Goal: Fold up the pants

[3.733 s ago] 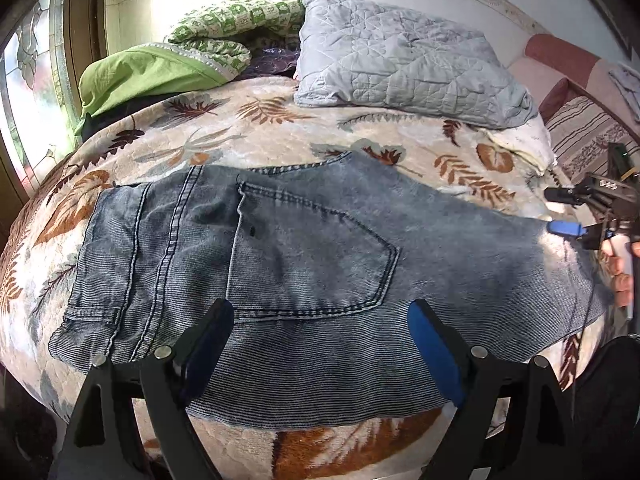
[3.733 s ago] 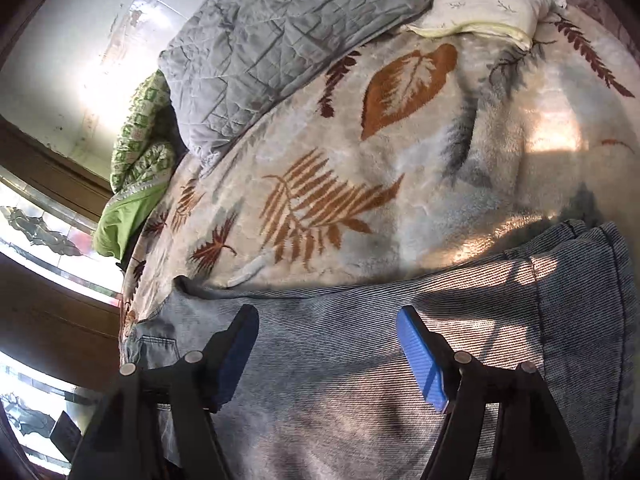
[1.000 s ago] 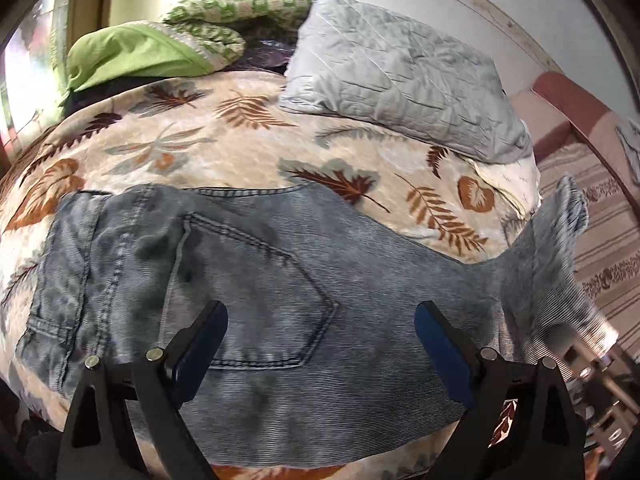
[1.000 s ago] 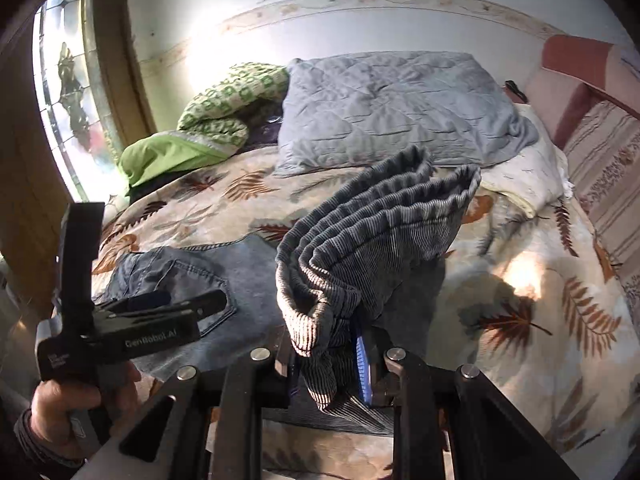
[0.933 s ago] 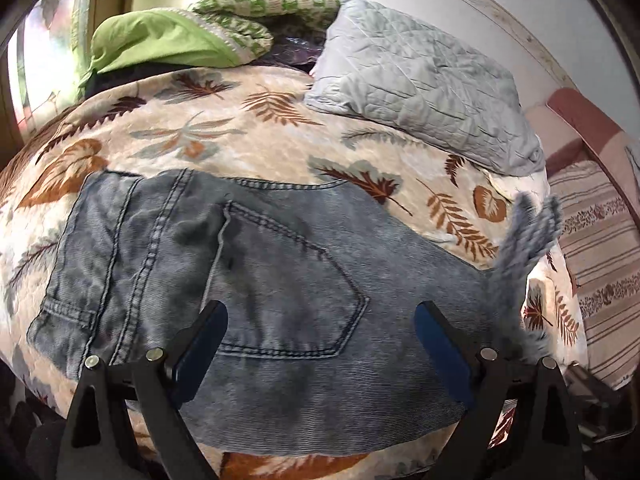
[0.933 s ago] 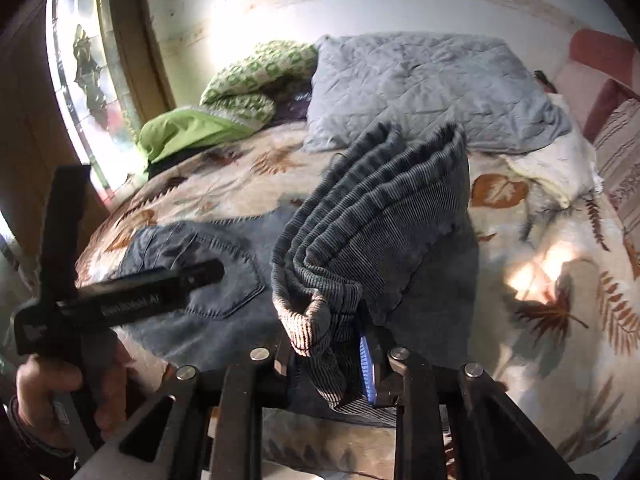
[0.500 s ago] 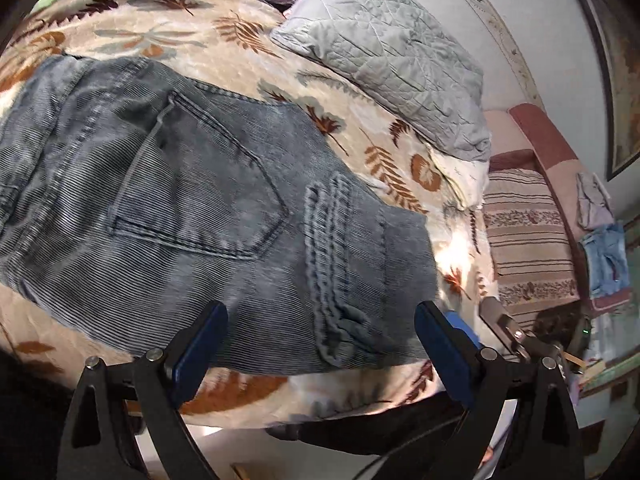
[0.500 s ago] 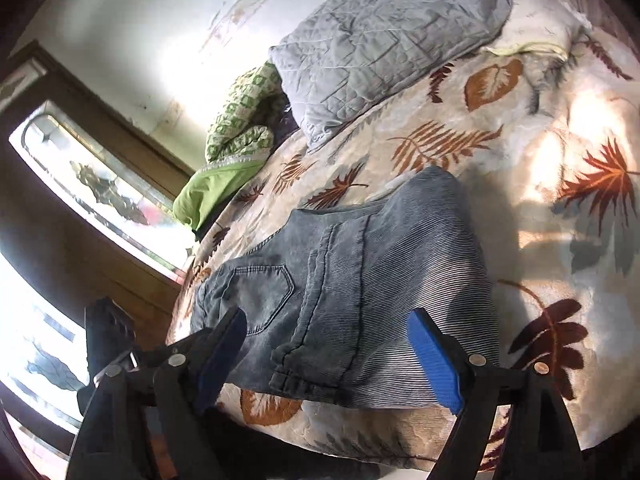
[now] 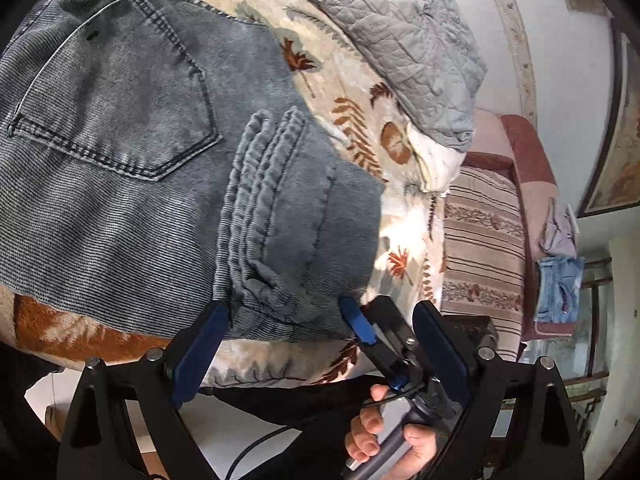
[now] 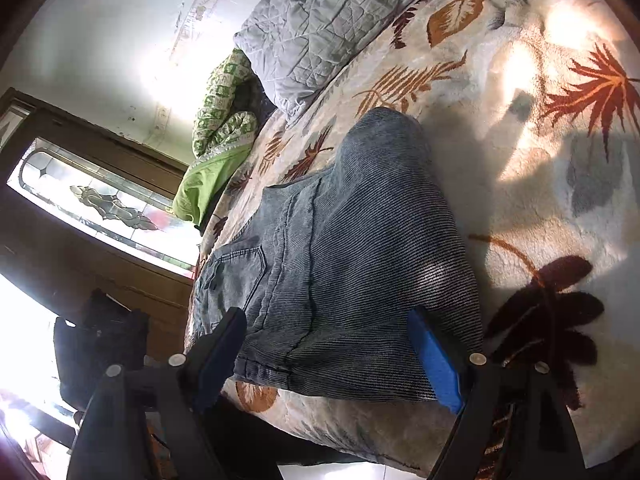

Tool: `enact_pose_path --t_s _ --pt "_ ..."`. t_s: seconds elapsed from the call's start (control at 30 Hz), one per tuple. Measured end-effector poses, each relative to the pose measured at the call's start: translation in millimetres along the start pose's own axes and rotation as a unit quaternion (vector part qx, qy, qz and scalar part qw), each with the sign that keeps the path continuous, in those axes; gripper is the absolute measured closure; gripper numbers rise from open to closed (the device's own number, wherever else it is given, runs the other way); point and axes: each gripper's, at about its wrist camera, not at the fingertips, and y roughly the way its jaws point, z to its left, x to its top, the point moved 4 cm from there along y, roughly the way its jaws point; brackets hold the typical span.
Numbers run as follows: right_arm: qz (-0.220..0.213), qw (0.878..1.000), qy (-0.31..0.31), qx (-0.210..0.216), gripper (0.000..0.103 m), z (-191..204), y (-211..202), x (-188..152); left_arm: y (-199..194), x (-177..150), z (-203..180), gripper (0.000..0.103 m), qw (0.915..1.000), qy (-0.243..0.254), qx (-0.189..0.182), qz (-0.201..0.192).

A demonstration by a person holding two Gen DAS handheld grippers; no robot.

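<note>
Left gripper (image 9: 322, 350): blue-padded fingers spread wide apart, holding nothing; it hangs over the near edge of the bed, its left pad (image 9: 198, 354) just at the folded hem of the jeans.
Jeans (image 9: 132, 152): grey-blue ribbed denim lying flat on the bedspread; back pocket (image 9: 120, 92) up, waist end toward the left of the left wrist view.
Folded legs (image 9: 296, 220): doubled back over the seat area, the stacked hems (image 9: 248, 208) forming a ridged band just right of the pocket; the fold line lies at the right.
Right gripper (image 10: 326, 354): fingers likewise apart and empty, straddling the near edge of the folded legs (image 10: 360, 264); in the left wrist view it shows between the left gripper's fingers, one blue pad (image 9: 358, 320) touching or just beside the denim edge, which one cannot be told.
Right hand (image 9: 390, 436): wrapped round the right gripper's handle below the bed edge.
Bedspread (image 10: 532, 176): cream plush with rust and grey leaf print, sunlit patches at right.
Grey quilted pillow (image 9: 400, 28): at the head of the bed, well apart from the jeans.
Green bedding (image 10: 216, 148): bunched beside the pillow, near the window (image 10: 100, 208).
Striped cushion (image 9: 484, 248): right of the bed.
</note>
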Motion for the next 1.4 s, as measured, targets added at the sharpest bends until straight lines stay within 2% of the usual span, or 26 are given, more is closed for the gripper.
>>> enact_pose_path --t_s 0.1,0.2,0.23,0.27,0.3,0.37,0.43,0.5,0.57,0.63,0.7,0.77,0.83,0.87,0.93,1.0,1.13,1.3,1.4 --pt "-0.001 1.0 0.001 0.005 0.018 -0.7 -1.6 -0.5 8.3 -1.1 16.5 0.015 0.9994 -0.027 0.02 0.003" --pt "-0.002 1.0 0.002 0.008 0.018 -2.6 -4.6 -2.2 10.8 0.4 17.9 0.017 0.9994 -0.025 0.023 0.002" --pt "-0.002 1.0 0.001 0.006 0.018 -2.4 -4.6 -2.6 13.3 1.6 17.2 0.031 0.9994 -0.018 0.03 0.004" --pt "-0.002 1.0 -0.002 0.004 0.018 -1.6 -4.4 -2.9 17.3 2.4 18.9 0.069 0.9988 -0.013 0.047 0.011" --pt "-0.002 1.0 -0.004 0.001 0.018 -0.2 -3.6 -2.8 22.0 2.3 20.5 0.074 0.998 -0.01 0.059 0.023" --pt "-0.001 1.0 -0.008 -0.004 0.018 1.1 -4.0 -3.5 19.9 1.1 12.3 0.076 0.9962 0.027 0.082 0.008" --pt "0.001 1.0 -0.012 -0.008 0.018 3.7 -5.7 -4.1 12.4 -4.2 -4.7 0.077 0.9908 0.08 0.107 -0.021" --pt "-0.001 1.0 -0.02 -0.014 0.018 8.1 -7.4 -5.4 11.7 -9.6 -8.9 0.078 0.9836 0.114 0.136 -0.032" --pt "-0.004 0.999 -0.032 -0.026 0.018 12.0 -8.6 -6.3 21.6 -15.0 10.4 0.076 0.9817 0.103 0.16 -0.015" --pt "-0.006 0.998 -0.048 -0.037 0.018 14.7 -8.0 -6.3 25.5 -15.0 19.6 0.074 0.9824 0.104 0.154 -0.012" --pt "-0.003 0.998 -0.042 -0.041 0.018 11.6 -5.2 -5.3 16.8 -10.1 12.6 0.064 0.9859 0.091 0.14 -0.013" --pt "-0.005 0.999 -0.035 -0.039 0.018 9.5 -5.9 -3.9 3.3 -3.3 0.0 0.04 0.9862 0.102 0.126 -0.034" --pt "-0.007 0.999 -0.028 -0.034 0.018 8.3 -7.7 -2.3 -12.0 9.1 -11.7 0.036 0.9845 0.113 0.115 -0.068" --pt "-0.008 0.999 -0.024 -0.031 0.018 7.3 -7.9 -2.0 -16.6 17.8 -15.2 0.035 0.9854 0.109 0.107 -0.075" --pt "-0.008 0.999 -0.018 -0.026 0.018 5.6 -7.9 -1.8 -18.5 38.7 -18.5 0.035 0.9917 0.086 0.063 -0.072" --pt "-0.008 1.0 -0.017 -0.023 0.018 5.2 -8.1 -2.4 -8.4 60.8 -15.2 0.035 0.9964 0.057 0.04 -0.048" --pt "-0.007 1.0 -0.017 -0.019 0.018 5.1 -8.1 -2.7 21.7 81.4 -11.9 0.036 0.9971 0.041 0.062 -0.017" --pt "-0.006 1.0 -0.015 -0.012 0.018 3.5 -8.2 -2.8 40.9 91.9 -7.9 0.037 0.998 0.03 0.056 -0.004" --pt "-0.005 1.0 -0.014 -0.01 0.018 3.4 -7.7 -2.8 48.1 92.9 -4.4 0.041 0.9975 0.035 0.061 0.006"
